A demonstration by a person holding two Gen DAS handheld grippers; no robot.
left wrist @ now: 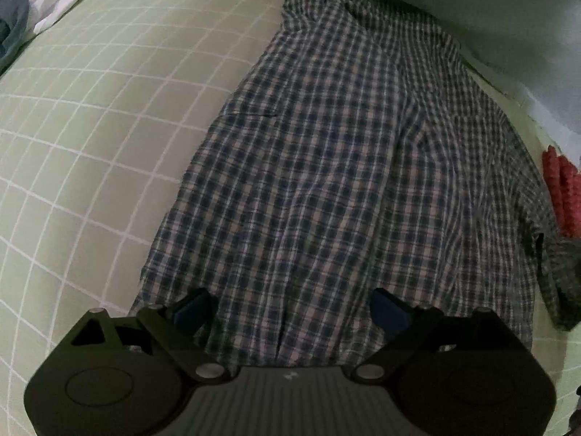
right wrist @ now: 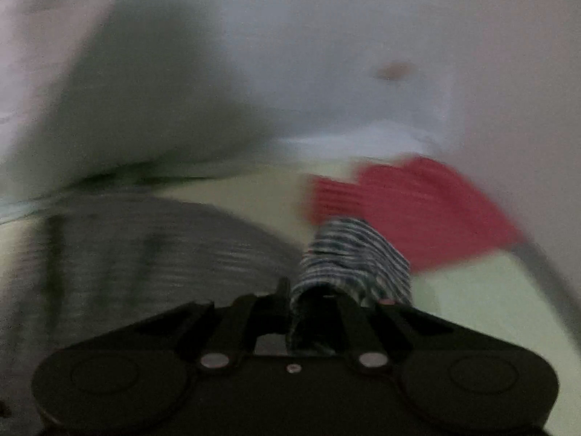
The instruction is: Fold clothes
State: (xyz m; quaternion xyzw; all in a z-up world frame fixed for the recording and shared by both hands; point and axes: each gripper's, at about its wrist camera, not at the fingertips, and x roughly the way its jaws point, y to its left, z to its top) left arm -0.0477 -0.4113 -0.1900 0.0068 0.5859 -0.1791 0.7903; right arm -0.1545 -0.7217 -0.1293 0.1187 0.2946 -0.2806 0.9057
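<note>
A blue-and-white plaid shirt [left wrist: 341,167] lies spread on a green bedsheet with a white grid [left wrist: 83,127], its collar at the far end. My left gripper [left wrist: 290,309] hovers over the shirt's near hem, jaws wide open, nothing between the blue pads [left wrist: 386,310]. In the blurred right wrist view, my right gripper [right wrist: 308,298] is shut on a bunched piece of the plaid shirt [right wrist: 352,254], likely a sleeve. The rest of the shirt [right wrist: 152,239] smears grey to the left.
A red knitted garment [right wrist: 417,207] lies just right of the shirt, its edge red [left wrist: 563,192] in the left wrist view. Crumpled white and grey clothes [left wrist: 43,0] sit at the far left corner. A pale wall [right wrist: 290,54] borders the bed's far side.
</note>
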